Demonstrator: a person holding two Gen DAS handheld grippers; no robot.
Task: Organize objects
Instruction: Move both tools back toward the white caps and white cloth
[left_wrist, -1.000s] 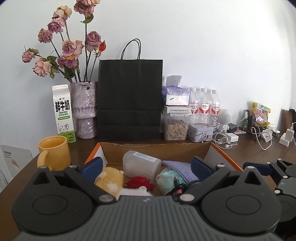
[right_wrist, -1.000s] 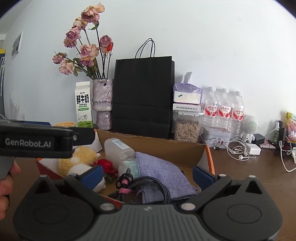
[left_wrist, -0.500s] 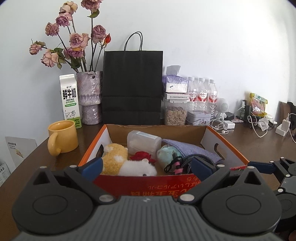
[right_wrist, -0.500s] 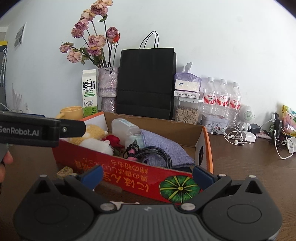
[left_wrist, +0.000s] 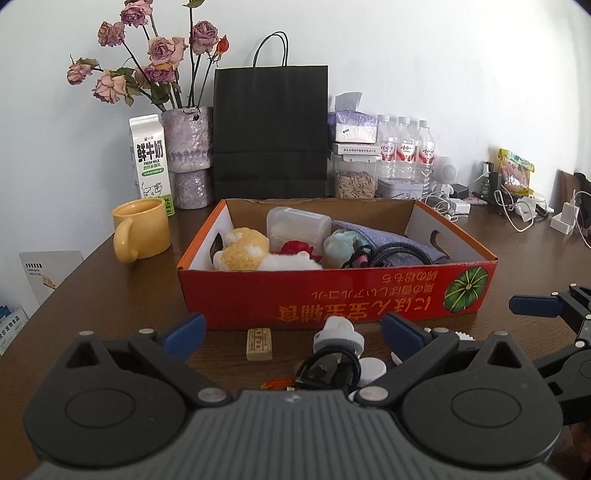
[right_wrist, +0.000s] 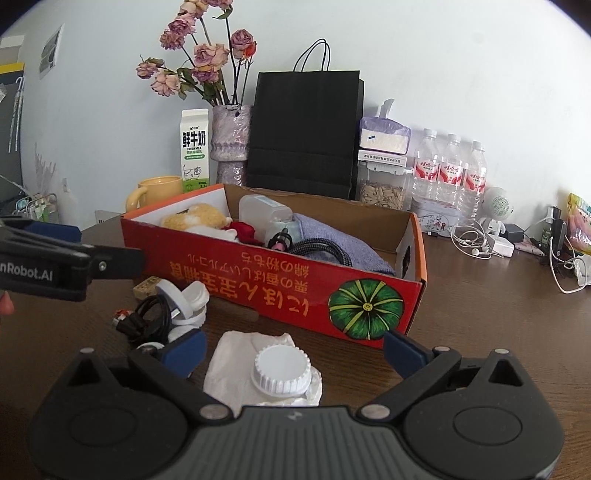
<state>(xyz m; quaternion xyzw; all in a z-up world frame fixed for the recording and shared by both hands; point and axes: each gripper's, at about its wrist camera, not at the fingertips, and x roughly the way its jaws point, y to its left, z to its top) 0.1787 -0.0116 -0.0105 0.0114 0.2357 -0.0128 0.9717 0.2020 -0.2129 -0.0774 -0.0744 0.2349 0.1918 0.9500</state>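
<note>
You are holding the left gripper (left_wrist: 291, 334) with its fingers spread wide and gripping nothing; a black cable (left_wrist: 328, 369) and a white cap (left_wrist: 338, 332) are lying between them on the tabletop (left_wrist: 92, 295). Your right gripper (right_wrist: 293, 349) is likewise standing wide and unloaded, with a white ribbed lid (right_wrist: 281, 373) sitting on a tissue (right_wrist: 236, 354) between its fingers. Beyond both fingertips, the red box (left_wrist: 332, 295) is sitting, holding a plush toy (left_wrist: 245, 253) and a grey pouch (right_wrist: 332, 240).
</note>
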